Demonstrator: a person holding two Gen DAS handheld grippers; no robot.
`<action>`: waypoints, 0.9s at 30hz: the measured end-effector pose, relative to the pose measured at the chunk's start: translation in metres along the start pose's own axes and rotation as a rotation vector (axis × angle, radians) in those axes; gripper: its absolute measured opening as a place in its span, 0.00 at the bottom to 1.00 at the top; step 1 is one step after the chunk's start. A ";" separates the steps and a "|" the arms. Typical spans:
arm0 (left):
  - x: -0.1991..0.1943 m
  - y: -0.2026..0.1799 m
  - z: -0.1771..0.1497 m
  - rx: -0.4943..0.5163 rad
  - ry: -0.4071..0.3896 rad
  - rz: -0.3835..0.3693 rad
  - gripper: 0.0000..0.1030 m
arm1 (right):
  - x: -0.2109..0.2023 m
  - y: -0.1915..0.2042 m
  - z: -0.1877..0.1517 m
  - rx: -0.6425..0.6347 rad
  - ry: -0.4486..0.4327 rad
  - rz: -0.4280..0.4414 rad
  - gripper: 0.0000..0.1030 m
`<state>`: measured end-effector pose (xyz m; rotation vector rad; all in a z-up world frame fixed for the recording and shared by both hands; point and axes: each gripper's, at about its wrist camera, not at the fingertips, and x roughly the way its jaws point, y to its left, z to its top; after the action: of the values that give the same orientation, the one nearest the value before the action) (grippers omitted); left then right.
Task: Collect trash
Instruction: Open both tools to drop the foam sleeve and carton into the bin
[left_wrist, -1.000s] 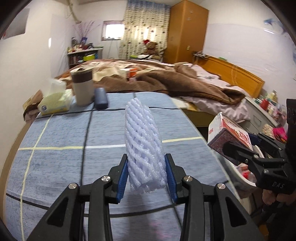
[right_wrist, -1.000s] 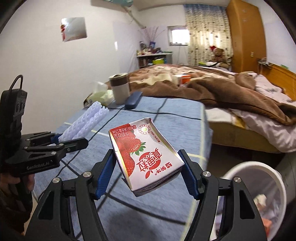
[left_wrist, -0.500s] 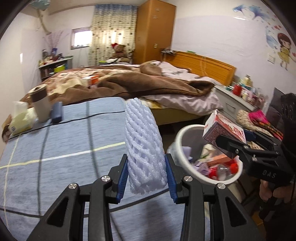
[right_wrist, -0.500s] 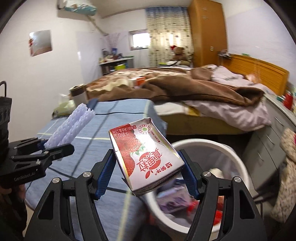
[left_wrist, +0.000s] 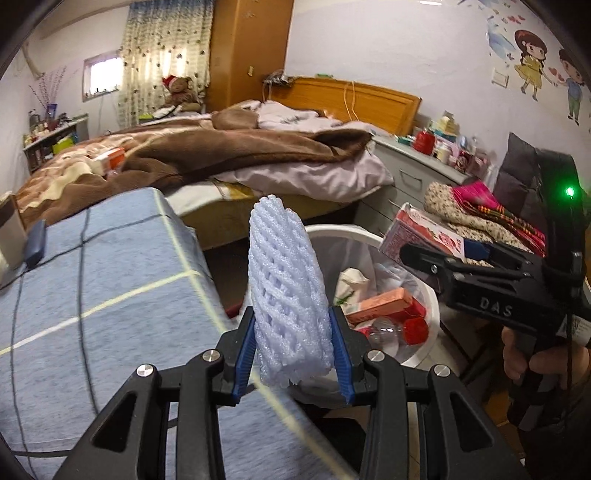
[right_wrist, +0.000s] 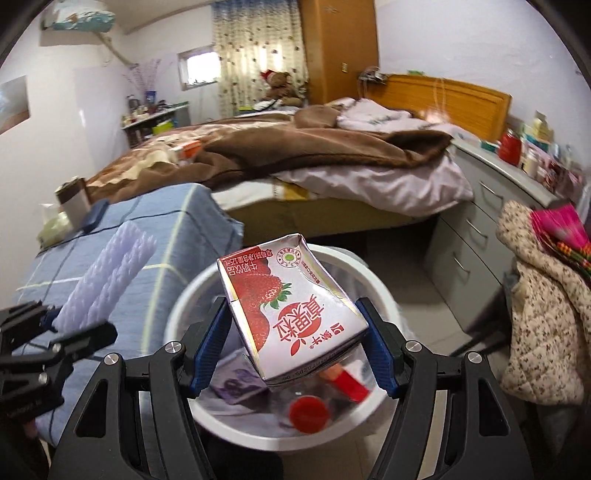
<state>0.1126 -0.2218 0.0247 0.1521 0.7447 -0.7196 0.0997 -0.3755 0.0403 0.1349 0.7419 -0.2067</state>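
Left claw (left_wrist: 291, 350), blue pads clenched on the white foam fruit net (left_wrist: 288, 291), which stood upright between them; at its 1 o'clock, just beyond the net, the white trash bin (left_wrist: 428, 295), already holding a red-capped bottle, a pink carton and crumpled paper; at 9 o'clock, the blue checked cloth of the bench (left_wrist: 92, 295); at 3 o'clock, the right claw seen side-on, with a person's hand (left_wrist: 535, 362) on its grip.

Right claw (right_wrist: 295, 343), pads grasping the strawberry milk carton (right_wrist: 288, 314) by its two sides, the carton tilted and its print upside down; the bin's rim ringed the carton from 9 through 12 to 3 o'clock, so the carton hung above the bin's mouth; at 9 o'clock, the net in the left claw, over the bench edge; at 12 o'clock, farther off, the bed (right_wrist: 295, 158) with its brown blanket.

Progress, as judged: both pieces lifted and carried to the bin; the carton seemed placed for release, the net looked still short of the opening; both releases remained; whether more trash waited on the bench could not be told, since a cup, a dark case and a tissue pack at its far end did not read clearly as trash.

Hidden or unclear: the bin's floor under the carton; the bench's near part behind the claws; the bin's contents blurred; the person, save one hand, cut off.
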 end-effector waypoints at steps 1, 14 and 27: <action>0.005 -0.004 0.000 0.005 0.007 -0.010 0.38 | 0.002 -0.002 -0.001 0.001 0.009 -0.012 0.68; 0.035 -0.031 0.001 0.038 0.058 -0.031 0.40 | 0.018 -0.021 -0.003 0.009 0.057 -0.055 0.68; 0.028 -0.026 0.000 0.007 0.032 -0.023 0.64 | 0.009 -0.021 -0.003 0.033 0.028 -0.064 0.72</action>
<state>0.1100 -0.2565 0.0096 0.1619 0.7754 -0.7431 0.0991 -0.3963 0.0310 0.1456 0.7711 -0.2786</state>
